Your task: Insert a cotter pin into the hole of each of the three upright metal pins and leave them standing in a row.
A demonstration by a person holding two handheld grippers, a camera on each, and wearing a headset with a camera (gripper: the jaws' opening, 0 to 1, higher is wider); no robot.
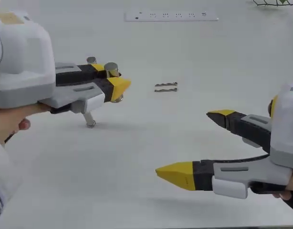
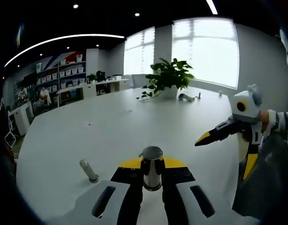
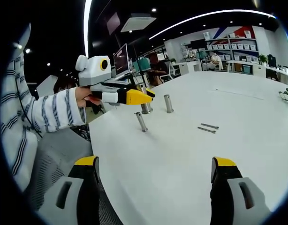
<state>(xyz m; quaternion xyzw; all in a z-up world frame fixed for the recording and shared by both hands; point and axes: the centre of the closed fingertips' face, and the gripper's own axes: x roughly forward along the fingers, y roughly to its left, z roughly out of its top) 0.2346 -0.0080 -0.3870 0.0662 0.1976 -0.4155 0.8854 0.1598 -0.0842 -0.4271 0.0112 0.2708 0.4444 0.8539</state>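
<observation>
So, your left gripper (image 1: 115,78) has its jaws closed on one metal pin (image 2: 152,168), clamped across the shaft just below its head. Whether its foot rests on the table (image 1: 137,195) or hangs a little above it is hard to tell from here. A second pin (image 1: 91,60) stands just behind that gripper, and a third (image 1: 89,118) sits in front of it. Your right gripper (image 1: 194,143) hovers with jaws spread wide and nothing between them, well apart from the two cotter pins (image 1: 166,87) lying side by side near the table's middle. I'd judge you're at the steadying step. Next, bring the right jaws over to the cotter pins, pinch one alone, and line it up with the held pin's hole.
</observation>
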